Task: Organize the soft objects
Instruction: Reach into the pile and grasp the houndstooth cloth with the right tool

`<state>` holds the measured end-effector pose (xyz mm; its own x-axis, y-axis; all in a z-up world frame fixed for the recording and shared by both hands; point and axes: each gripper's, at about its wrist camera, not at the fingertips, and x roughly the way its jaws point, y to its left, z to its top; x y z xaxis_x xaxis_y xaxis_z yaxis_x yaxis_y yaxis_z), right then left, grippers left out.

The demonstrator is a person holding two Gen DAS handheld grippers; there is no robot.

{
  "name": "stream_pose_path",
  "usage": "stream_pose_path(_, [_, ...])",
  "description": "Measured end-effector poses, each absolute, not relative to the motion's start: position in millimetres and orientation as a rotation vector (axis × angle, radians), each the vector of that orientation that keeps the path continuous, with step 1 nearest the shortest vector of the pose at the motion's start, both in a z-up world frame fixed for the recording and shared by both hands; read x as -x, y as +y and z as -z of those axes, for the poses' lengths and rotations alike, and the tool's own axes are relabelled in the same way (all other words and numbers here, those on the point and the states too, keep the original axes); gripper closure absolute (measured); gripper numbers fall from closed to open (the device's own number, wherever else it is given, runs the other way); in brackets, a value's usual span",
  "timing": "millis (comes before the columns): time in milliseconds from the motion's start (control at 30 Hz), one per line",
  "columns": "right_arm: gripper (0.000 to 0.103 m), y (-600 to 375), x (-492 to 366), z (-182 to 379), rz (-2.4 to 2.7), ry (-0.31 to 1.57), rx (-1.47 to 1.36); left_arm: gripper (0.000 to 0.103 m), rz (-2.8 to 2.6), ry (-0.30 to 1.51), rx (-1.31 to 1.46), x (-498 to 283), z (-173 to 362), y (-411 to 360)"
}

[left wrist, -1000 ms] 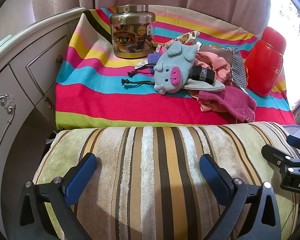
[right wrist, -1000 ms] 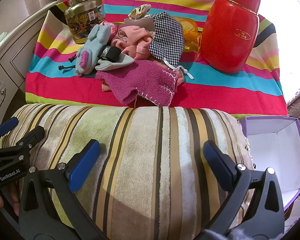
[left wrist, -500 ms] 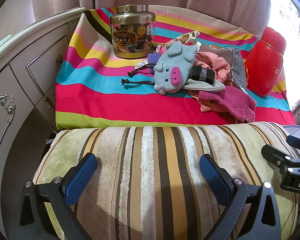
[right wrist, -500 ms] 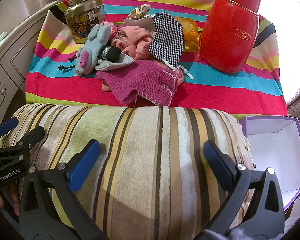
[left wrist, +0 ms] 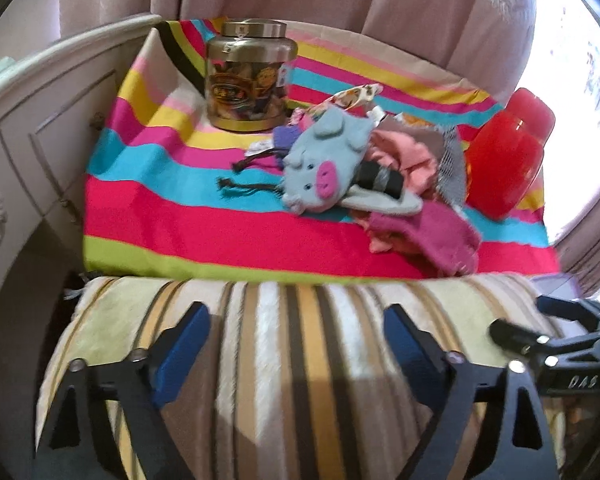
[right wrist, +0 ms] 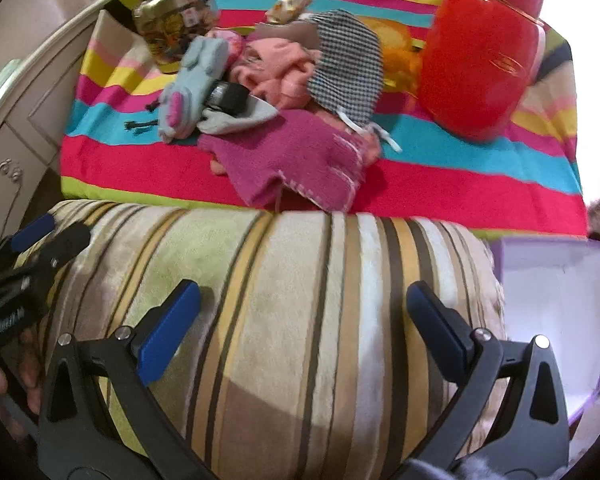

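A pile of soft things lies on the striped cloth: a blue pig hat [left wrist: 324, 168] with dark cords, a magenta knit piece [right wrist: 296, 160], pink garments [right wrist: 280, 72] and a checked cloth [right wrist: 348, 68]. The pig hat also shows in the right wrist view [right wrist: 192, 84]. My left gripper [left wrist: 296, 344] is open and empty over the striped cushion [left wrist: 284, 360]. My right gripper [right wrist: 304, 328] is open and empty over the same cushion [right wrist: 300, 280], to the right of the left one.
A gold lidded tin [left wrist: 248, 80] stands at the back left of the cloth. A red jar [right wrist: 484, 56] stands at the right. An open purple-edged box [right wrist: 556, 300] sits right of the cushion. White cabinet drawers [left wrist: 40, 136] are at the left.
Both grippers have moved forward and lifted a little toward the pile; the views are blurred by motion. The pile has not moved.
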<state>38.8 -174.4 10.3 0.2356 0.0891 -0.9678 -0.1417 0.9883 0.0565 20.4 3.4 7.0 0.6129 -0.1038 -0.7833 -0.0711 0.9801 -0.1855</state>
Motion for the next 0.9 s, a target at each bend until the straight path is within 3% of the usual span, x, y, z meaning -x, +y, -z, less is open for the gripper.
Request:
stream_pose_path(533, [0.000,-185,-89,0,-0.268,1.245,-0.007,0.043,0.237,1.001,0.689,-114,7,2])
stream_pose_path(900, [0.000,-192,-109,8,-0.282,1.241,0.007,0.049,0.238,1.084,0.975,-170,35,0])
